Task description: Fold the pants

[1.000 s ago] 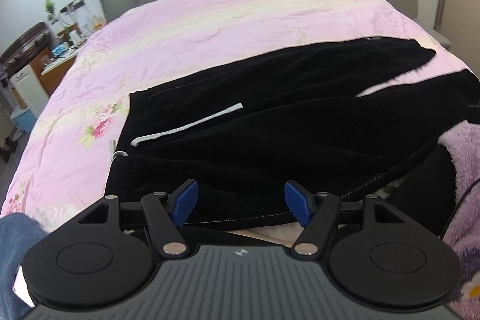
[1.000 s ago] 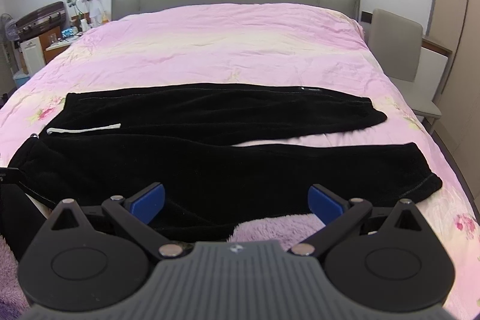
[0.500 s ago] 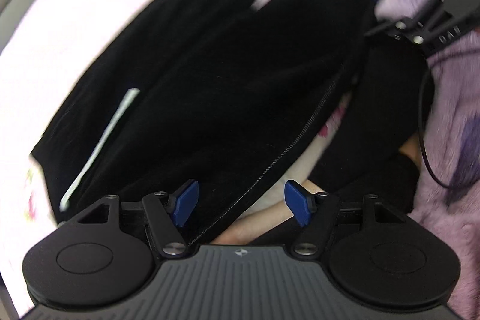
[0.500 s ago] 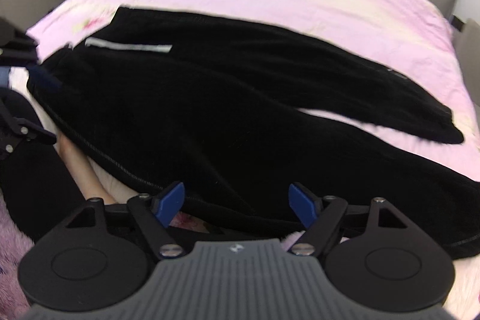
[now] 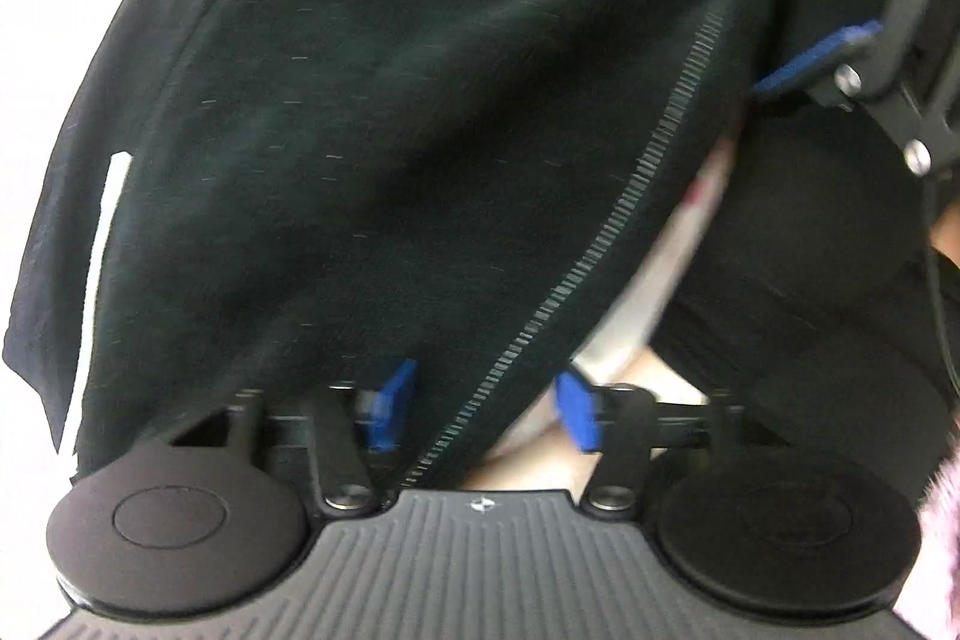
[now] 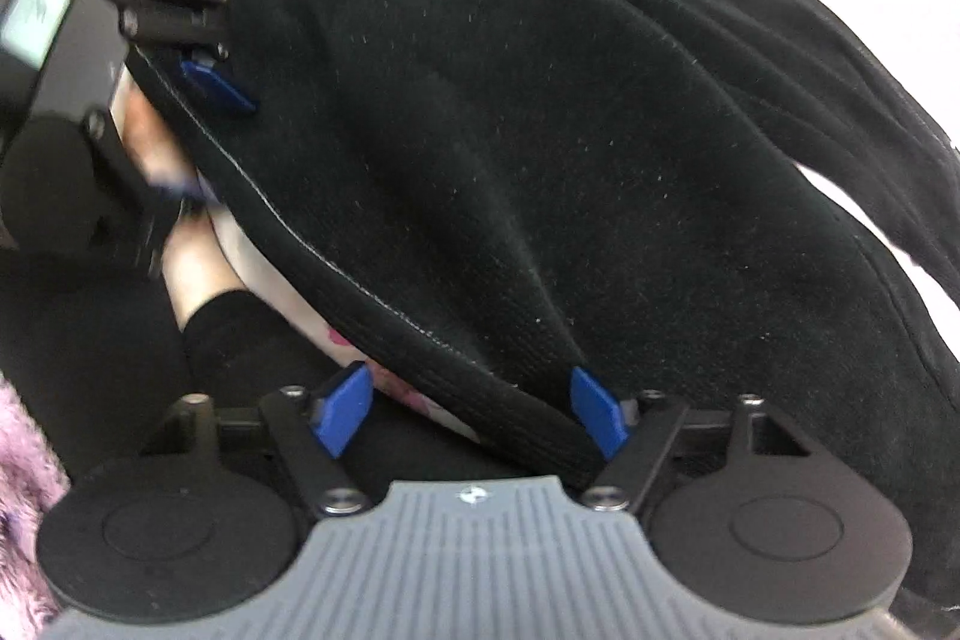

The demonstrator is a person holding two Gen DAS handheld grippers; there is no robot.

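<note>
Left wrist view: left tongs (image 5: 480, 409) straddle the black pants' (image 5: 372, 112) stitched near edge on the bed, jaws closing, not yet pinching; right tongs (image 6: 474, 415) likewise, apart around the hem; best seat both deep, clamp together, lift evenly.

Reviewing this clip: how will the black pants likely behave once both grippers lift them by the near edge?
The black pants look floppy: the cloth already ripples in soft folds, so it should sag between the left gripper and right gripper. The fuzzy nap suggests the blue pads won't slip easily. The stitched edge looks thicker, probably a firmer hold. Both jaws have just been closing around it.
</note>
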